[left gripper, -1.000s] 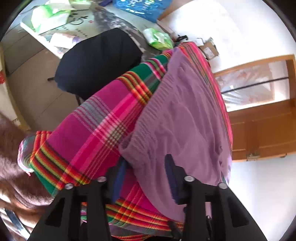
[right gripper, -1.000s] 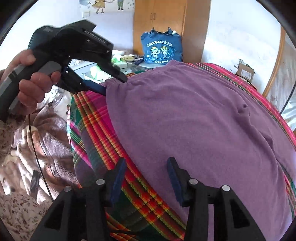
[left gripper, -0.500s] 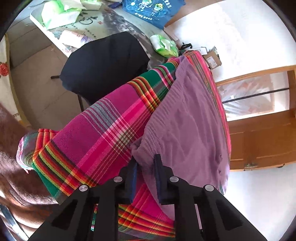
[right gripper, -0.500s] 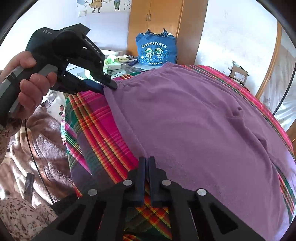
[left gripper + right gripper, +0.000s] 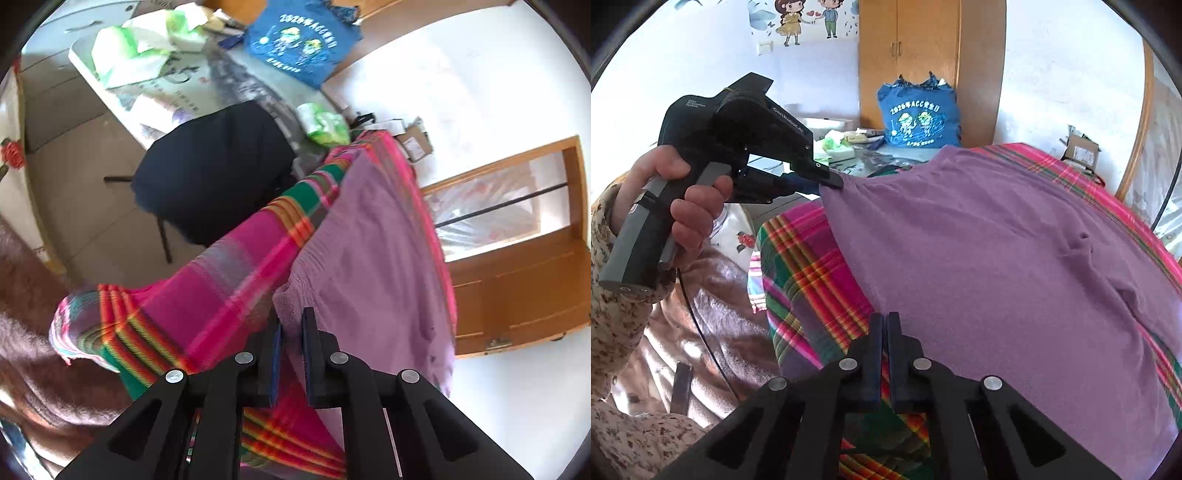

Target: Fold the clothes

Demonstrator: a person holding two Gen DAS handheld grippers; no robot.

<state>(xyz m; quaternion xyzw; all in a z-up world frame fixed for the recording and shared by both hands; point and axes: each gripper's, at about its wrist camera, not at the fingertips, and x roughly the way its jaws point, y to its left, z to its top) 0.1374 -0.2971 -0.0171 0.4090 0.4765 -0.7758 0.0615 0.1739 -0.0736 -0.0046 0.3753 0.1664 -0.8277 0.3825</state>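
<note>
Your left gripper [image 5: 833, 181]: black body w/ white lettering, grey handle, blue pads, thin black cable. Right gripper [image 5: 884, 325]: black fingers, silver screws. Your sleeve [image 5: 624, 325]: cream, brown floral print.

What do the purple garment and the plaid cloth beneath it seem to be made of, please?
The purple garment looks like soft matte knit, probably cotton jersey: fine ribbing at its edge, gentle puckers. The pink, green and orange plaid cloth looks like thin woven cotton: its stripes run through the weave. Neither shines.

Both claws [image 5: 884, 326] [image 5: 831, 181] on purple garment [image 5: 1015, 258] corners
</note>
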